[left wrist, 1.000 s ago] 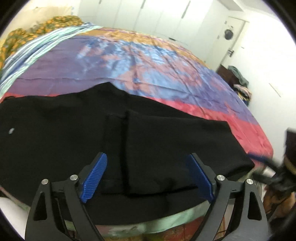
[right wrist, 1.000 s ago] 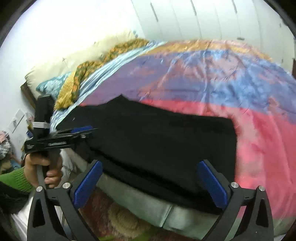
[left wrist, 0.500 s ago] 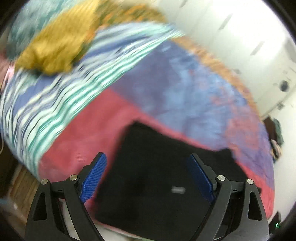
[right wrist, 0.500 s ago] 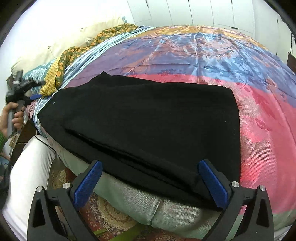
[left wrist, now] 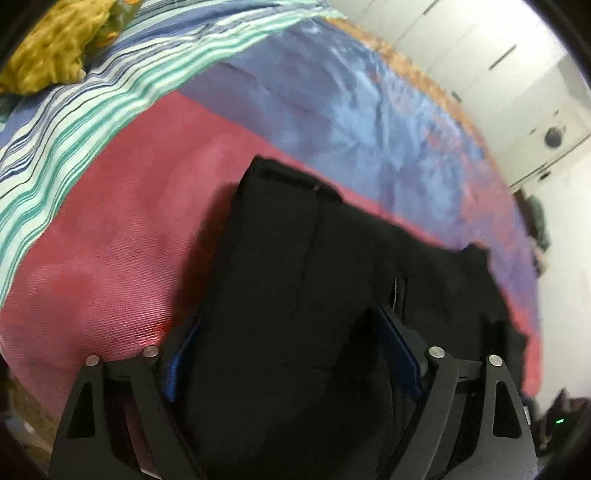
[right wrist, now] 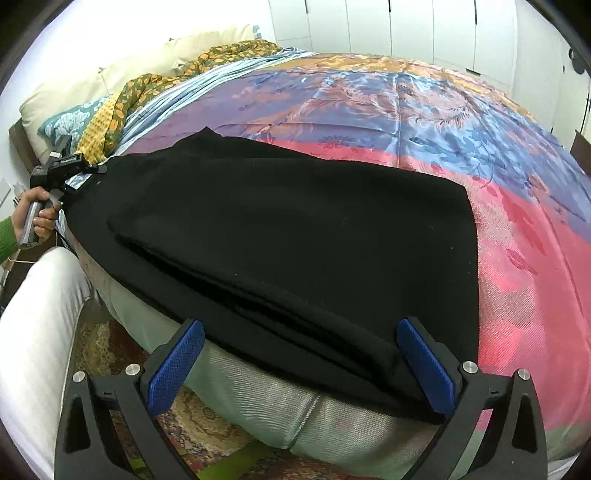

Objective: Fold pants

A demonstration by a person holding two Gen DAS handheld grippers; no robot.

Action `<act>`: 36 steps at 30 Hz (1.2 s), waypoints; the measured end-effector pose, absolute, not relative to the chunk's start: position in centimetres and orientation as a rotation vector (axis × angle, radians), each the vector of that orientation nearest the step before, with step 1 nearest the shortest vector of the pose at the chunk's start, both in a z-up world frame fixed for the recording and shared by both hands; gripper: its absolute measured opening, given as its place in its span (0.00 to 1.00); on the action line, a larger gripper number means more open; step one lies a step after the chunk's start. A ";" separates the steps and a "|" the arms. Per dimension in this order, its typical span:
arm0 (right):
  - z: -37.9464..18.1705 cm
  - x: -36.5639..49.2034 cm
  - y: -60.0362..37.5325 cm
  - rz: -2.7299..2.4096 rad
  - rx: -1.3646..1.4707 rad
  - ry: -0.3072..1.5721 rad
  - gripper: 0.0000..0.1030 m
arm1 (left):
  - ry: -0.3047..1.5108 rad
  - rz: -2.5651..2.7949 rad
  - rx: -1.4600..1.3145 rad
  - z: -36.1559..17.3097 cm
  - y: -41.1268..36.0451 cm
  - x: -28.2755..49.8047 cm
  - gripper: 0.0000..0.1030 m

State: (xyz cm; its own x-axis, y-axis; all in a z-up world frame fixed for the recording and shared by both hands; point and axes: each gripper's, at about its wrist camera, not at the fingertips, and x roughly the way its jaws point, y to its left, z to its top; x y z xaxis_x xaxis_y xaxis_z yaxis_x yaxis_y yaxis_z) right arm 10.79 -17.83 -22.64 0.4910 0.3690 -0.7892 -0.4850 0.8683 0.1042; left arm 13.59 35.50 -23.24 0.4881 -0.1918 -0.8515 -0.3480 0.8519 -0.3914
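Note:
The black pants (right wrist: 288,236) lie folded lengthwise across the near edge of the bed, one layer over another. In the left wrist view the pants (left wrist: 314,280) fill the space between my open blue-padded fingers, and the left gripper (left wrist: 291,350) sits at their waistband end, the cloth between the jaws. The left gripper also shows in the right wrist view (right wrist: 66,166) at the far left end of the pants. My right gripper (right wrist: 299,365) is open at the near edge of the pants, its jaws wide apart over the hanging fold.
The bed has a shiny pink, blue and purple cover (right wrist: 517,229). A striped sheet (left wrist: 92,99) and a yellow-green blanket (right wrist: 147,88) lie near the pillows (right wrist: 74,88). White wardrobes (right wrist: 406,29) stand behind. A patterned rug (right wrist: 207,417) lies below the bed edge.
My left gripper has swung left and come down to the waistband end of the pants. My right gripper has moved closer to the near edge of the pants.

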 end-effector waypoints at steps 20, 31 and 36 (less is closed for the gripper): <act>-23.1 10.1 -16.7 0.479 -0.259 0.913 1.00 | 1.061 0.019 -0.551 -7.5 25.6 15.2 0.21; -23.3 9.8 -16.4 0.476 -0.294 0.905 1.00 | 1.142 -0.448 -0.461 -9.1 1.7 19.0 0.31; -23.6 9.7 -16.1 0.471 -0.337 0.898 1.00 | 1.033 -0.371 -0.371 -6.8 4.1 18.1 0.40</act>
